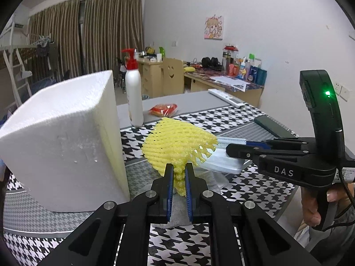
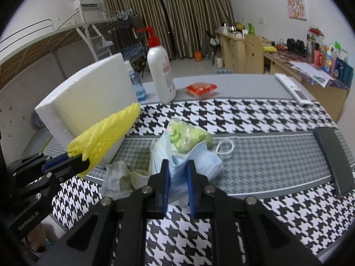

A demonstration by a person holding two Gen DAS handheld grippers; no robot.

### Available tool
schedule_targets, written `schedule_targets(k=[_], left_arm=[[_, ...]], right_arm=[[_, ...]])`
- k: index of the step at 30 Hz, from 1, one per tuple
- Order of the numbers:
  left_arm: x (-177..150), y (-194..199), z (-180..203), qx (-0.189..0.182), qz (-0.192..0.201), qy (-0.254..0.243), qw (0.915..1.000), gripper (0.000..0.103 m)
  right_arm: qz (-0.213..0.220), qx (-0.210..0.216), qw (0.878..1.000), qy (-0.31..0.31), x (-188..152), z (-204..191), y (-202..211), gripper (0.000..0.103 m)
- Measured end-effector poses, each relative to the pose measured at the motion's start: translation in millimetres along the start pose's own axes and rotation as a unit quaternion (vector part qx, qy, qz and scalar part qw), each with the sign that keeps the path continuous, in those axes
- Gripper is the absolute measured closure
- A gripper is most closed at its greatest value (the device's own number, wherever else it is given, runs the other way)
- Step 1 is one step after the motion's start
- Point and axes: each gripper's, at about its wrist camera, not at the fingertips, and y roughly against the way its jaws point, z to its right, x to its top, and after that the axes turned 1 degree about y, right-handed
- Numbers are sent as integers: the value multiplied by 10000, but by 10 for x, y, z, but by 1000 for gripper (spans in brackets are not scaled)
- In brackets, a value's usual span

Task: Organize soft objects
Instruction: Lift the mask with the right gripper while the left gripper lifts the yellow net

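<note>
- The yellow foam net point(image 1: 177, 143) is a crumpled, open-mesh sleeve, fanned out just right of the white foam block point(image 1: 64, 141).
- The left gripper point(image 1: 179, 177) tilts downward, its jaws pinching the net's narrow end.
- The pale blue face mask point(image 2: 199, 161) lies bunched right of the block on the houndstooth worktop point(image 2: 255, 119).
- The right gripper point(image 2: 178, 177) points down, its jaws pinching the mask.

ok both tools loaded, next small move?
Probably lift the right tool a bit: its pads pinch the blue mask, whose ear loop lies on the cloth. The left tool holds the yellow net aloft.
</note>
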Motion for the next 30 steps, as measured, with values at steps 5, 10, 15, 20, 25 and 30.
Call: schedule_targets(k=[5, 10, 15, 20, 25, 30], left_arm=[[14, 152, 10, 27, 176, -32, 9998, 92], [28, 311, 55, 23, 378, -103, 9992, 92], [57, 438, 65, 81, 524, -153, 9985, 92], [76, 581, 52, 111, 710, -200, 9972, 92], [121, 620, 55, 58, 798, -197, 9966, 92], [168, 650, 22, 98, 857, -163, 9961, 92]], right_arm=[[256, -123, 9994, 196, 2, -102, 208, 87], [474, -229, 9981, 322, -16, -207, 381, 87], [670, -302, 9969, 285, 11, -204, 520, 87], [825, -376, 9956, 241, 49, -206, 624, 87], [979, -436, 9938, 281, 76, -246, 727, 87], [1052, -472, 9929, 292, 95, -272, 775, 87]])
